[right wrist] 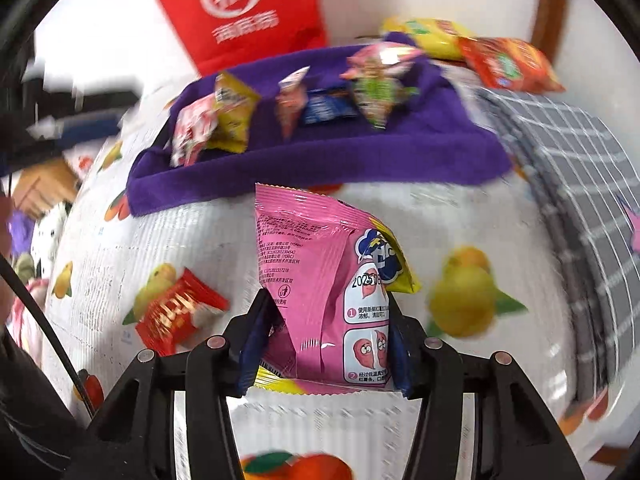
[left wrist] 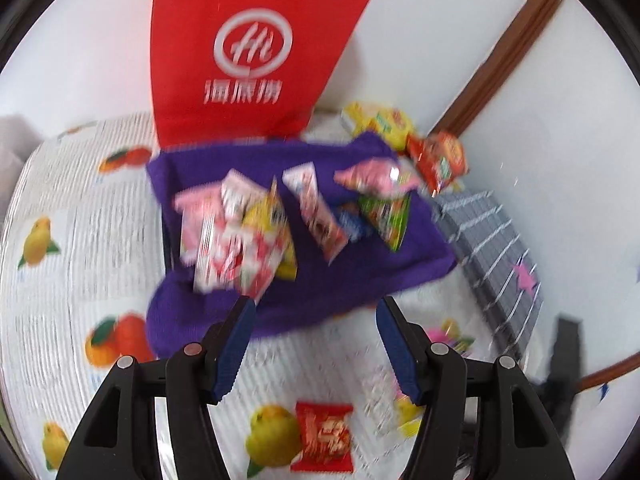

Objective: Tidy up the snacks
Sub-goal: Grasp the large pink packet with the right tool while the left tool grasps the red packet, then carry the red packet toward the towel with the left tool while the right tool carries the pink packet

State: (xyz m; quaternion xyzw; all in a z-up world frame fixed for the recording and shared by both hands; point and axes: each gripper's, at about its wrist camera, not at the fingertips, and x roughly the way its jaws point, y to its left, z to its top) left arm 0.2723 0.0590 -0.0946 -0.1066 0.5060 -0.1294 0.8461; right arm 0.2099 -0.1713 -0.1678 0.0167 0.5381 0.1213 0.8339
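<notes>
A tabletop [right wrist: 460, 220] under a white fruit-printed cover carries a purple cloth [right wrist: 320, 160]. Nearer than the cloth lies a small red packet [right wrist: 180, 312]; beyond its far right corner sit yellow [right wrist: 436, 38] and orange [right wrist: 508, 64] packets; a grey checked cloth [right wrist: 580, 168] lies to its right.

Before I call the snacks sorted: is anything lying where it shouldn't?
Yes. One small red packet lies alone on the fruit-print tablecloth, apart from the snacks gathered on the purple towel. A yellow bag and an orange-red bag sit at the towel's far corner.
</notes>
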